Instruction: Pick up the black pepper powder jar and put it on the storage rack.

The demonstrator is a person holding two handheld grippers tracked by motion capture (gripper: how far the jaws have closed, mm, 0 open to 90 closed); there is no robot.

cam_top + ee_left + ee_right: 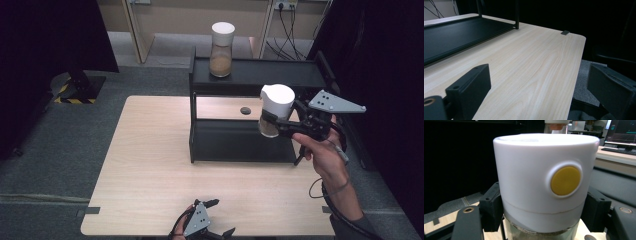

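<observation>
Your right gripper point(270, 123) is clamped on a glass jar point(273, 111) with a white cap point(544, 177); in the right gripper view the 2 black jaws press against the jar from either side, just under the cap, and a round yellow button point(565, 180) sits on the cap wall facing the camera. Brown granular contents show through the glass below the cap. In the high view your right hand point(325, 155) holds this gripper raised above the table point(150, 170), with the jar upright and hanging in front of the right half of the black 2-tier shelf point(250, 75), between its upper and lower levels; whether the jar touches the shelf cannot be told. A second jar point(221, 49) of the same type, also white-capped and holding brown contents, stands upright on the top tier, toward its left end. A small dark round object point(245, 110) lies on the tabletop behind the lower tier. Your left gripper point(220, 217) rests low at the near edge of the table, well apart from the shelf; in the left gripper view its jaws stand wide apart with nothing between them, over bare light wood, with the lower shelf tier point(456, 35) at upper left. A grey tab point(565, 32) sits at the far table edge.
</observation>
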